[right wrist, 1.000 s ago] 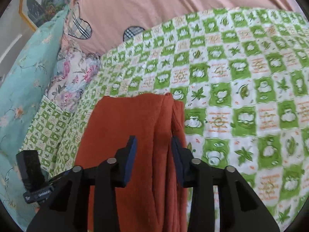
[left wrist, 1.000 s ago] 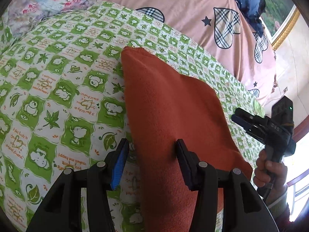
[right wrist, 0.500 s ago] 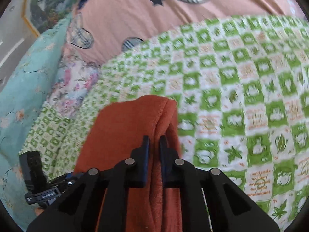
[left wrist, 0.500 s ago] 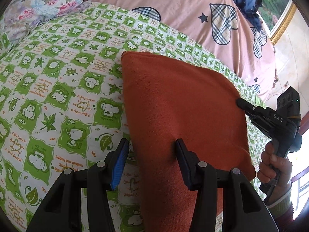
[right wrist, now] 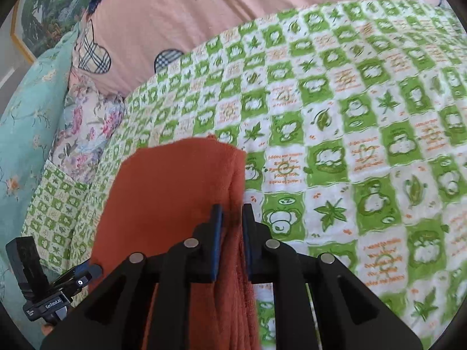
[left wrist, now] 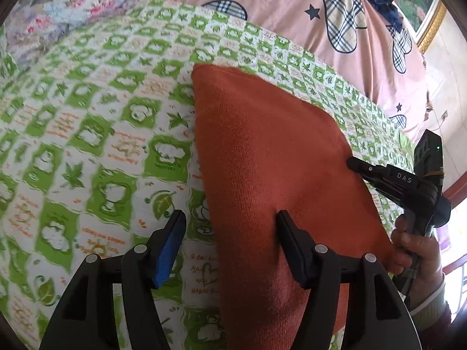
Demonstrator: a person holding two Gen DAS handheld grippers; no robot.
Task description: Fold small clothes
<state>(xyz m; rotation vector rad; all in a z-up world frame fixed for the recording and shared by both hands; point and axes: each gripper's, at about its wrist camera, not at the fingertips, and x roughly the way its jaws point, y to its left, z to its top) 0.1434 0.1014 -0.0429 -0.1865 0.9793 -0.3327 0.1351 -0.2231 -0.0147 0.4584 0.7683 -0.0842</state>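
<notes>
A folded rust-orange cloth point(left wrist: 274, 157) lies on the green-and-white checked blanket point(left wrist: 87, 134). My left gripper point(left wrist: 230, 227) is open; its right finger point(left wrist: 287, 233) rests on the cloth and its left finger point(left wrist: 172, 239) is over the blanket, straddling the cloth's left edge. My right gripper point(right wrist: 232, 218) is shut on the layered right edge of the cloth point(right wrist: 175, 192). In the left wrist view the right gripper point(left wrist: 388, 178) pinches the cloth's right edge. The left gripper shows at the lower left of the right wrist view point(right wrist: 73, 280).
A pink quilt with plaid hearts point(left wrist: 292, 3) lies beyond the blanket. A floral pillow point(right wrist: 84, 122) and a teal one point(right wrist: 26, 116) lie at the left. A framed picture point(right wrist: 32, 17) hangs on the wall.
My right gripper closed on the cloth's layered edge and pulled it outward, spreading the cloth flatter. My left gripper stayed open over the near edge.
</notes>
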